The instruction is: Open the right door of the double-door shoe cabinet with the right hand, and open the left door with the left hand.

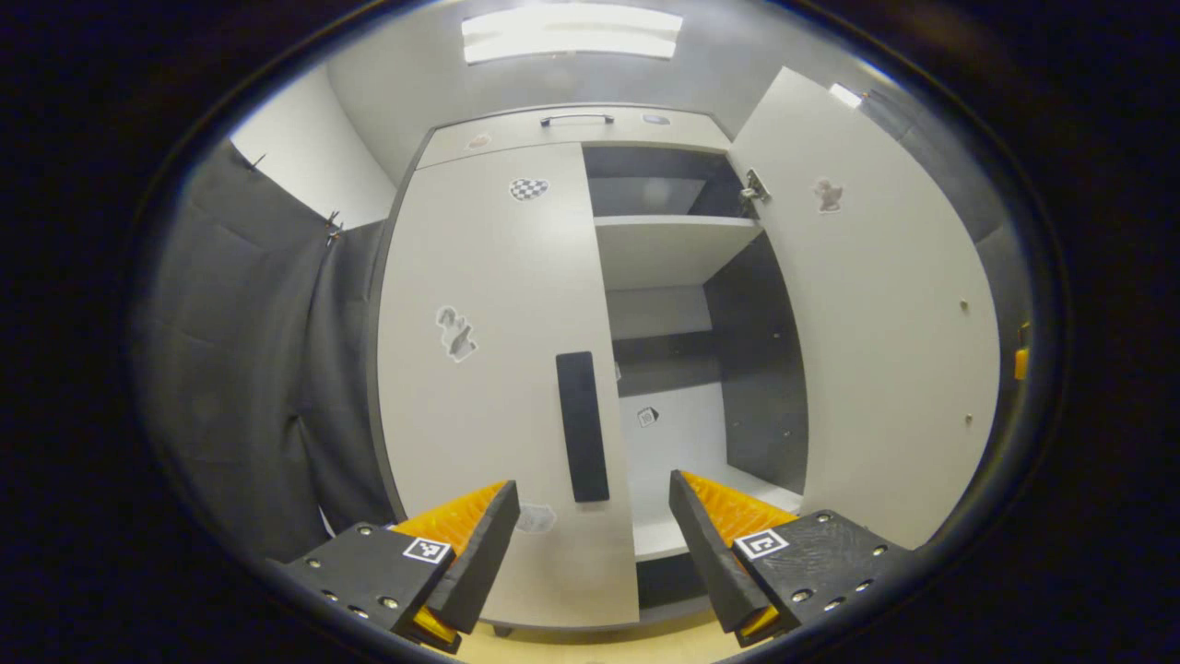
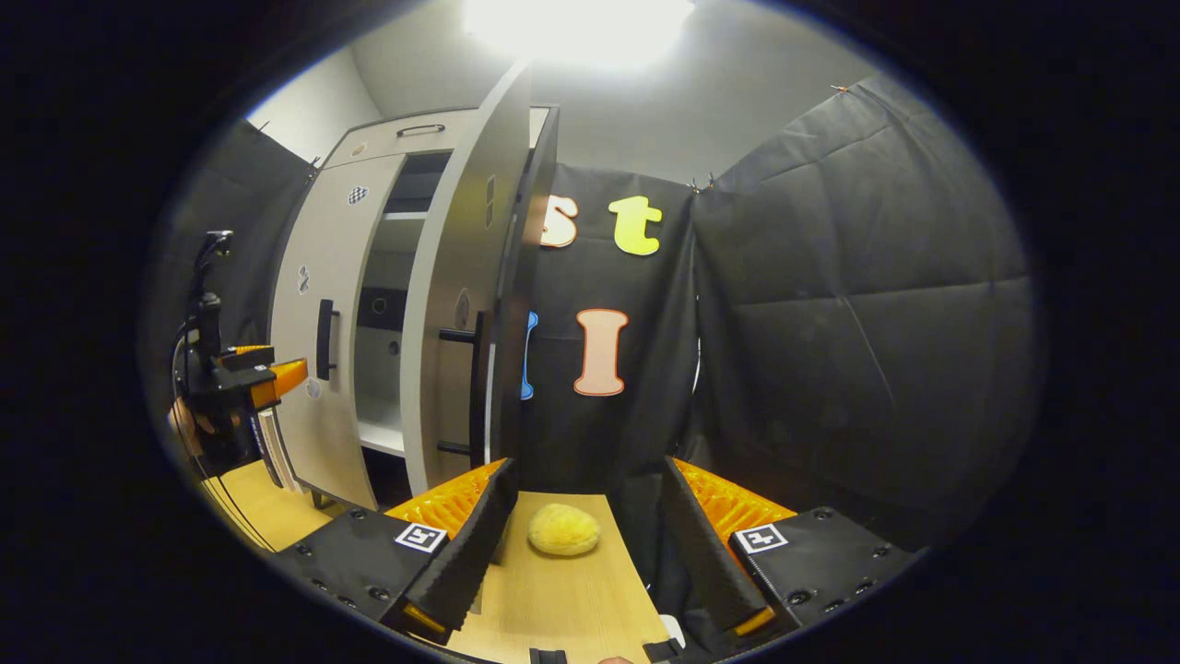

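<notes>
My left gripper hangs released, its two fingers spread wide and holding nothing, pointed straight at the shoe cabinet. Between the fingertips, a little beyond them, I see the black handle of the left door, and nothing lies between my fingers and it. That door sits flat against the cabinet front, not yet pulled. It carries a few small stickers, one checkered near the top. The right door stands swung wide, showing bare shelves and a dark inner wall inside, with a small marker tag on the back panel. A drawer with a thin handle runs across the top of the cabinet. Black cloth hangs just beside the cabinet on the left.

My right gripper is also released, fingers apart and empty, well away from the cabinet. In the right gripper view the open right door stands edge-on just to the left of my fingers, its black handle facing me. A yellow sponge-like lump rests on the wooden table between the fingertips. Farther left I can see my left gripper held up near the closed left door. Black cloth walls close the right side.
</notes>
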`<state>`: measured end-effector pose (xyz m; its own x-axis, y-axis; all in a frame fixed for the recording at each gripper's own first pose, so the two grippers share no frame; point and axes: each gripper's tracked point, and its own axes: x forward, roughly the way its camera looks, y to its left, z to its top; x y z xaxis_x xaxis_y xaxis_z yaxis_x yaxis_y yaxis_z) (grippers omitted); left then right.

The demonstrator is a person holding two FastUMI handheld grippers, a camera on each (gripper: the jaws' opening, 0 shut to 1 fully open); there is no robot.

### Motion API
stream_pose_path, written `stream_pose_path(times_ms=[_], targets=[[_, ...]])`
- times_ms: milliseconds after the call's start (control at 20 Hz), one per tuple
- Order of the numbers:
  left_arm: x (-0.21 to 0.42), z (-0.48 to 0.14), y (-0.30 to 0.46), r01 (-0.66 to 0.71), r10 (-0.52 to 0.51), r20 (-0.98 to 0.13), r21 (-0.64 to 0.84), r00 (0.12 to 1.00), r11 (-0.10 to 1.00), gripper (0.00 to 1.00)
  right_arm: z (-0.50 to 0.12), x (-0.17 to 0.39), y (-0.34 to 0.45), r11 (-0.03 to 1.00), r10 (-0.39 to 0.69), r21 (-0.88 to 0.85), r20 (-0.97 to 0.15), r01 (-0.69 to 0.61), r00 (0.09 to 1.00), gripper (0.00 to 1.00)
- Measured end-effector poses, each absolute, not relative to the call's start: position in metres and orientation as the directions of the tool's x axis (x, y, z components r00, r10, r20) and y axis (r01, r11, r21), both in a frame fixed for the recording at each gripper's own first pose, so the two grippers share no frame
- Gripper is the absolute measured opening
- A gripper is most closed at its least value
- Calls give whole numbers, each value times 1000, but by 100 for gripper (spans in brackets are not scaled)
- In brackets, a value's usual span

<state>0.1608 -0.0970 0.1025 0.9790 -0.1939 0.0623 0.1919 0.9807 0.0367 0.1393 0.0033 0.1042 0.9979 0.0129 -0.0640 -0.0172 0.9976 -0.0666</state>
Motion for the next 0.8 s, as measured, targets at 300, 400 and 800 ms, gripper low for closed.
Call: stream_pose_path(times_ms=[300,400,800], targets=[[209,120,-98,169,-170,66,28,983,985,98,83,137,-18,999,-29,-35,-131,25,991,98],[224,117,-103,171,-173,44,33,984,985,98,76,139,-21,999,-34,-20,-148,32,988,98],[260,92,-103,151,-152,-35,-43,988,988,62,55,143,-31,999,-48,-2,-200,49,979,98]])
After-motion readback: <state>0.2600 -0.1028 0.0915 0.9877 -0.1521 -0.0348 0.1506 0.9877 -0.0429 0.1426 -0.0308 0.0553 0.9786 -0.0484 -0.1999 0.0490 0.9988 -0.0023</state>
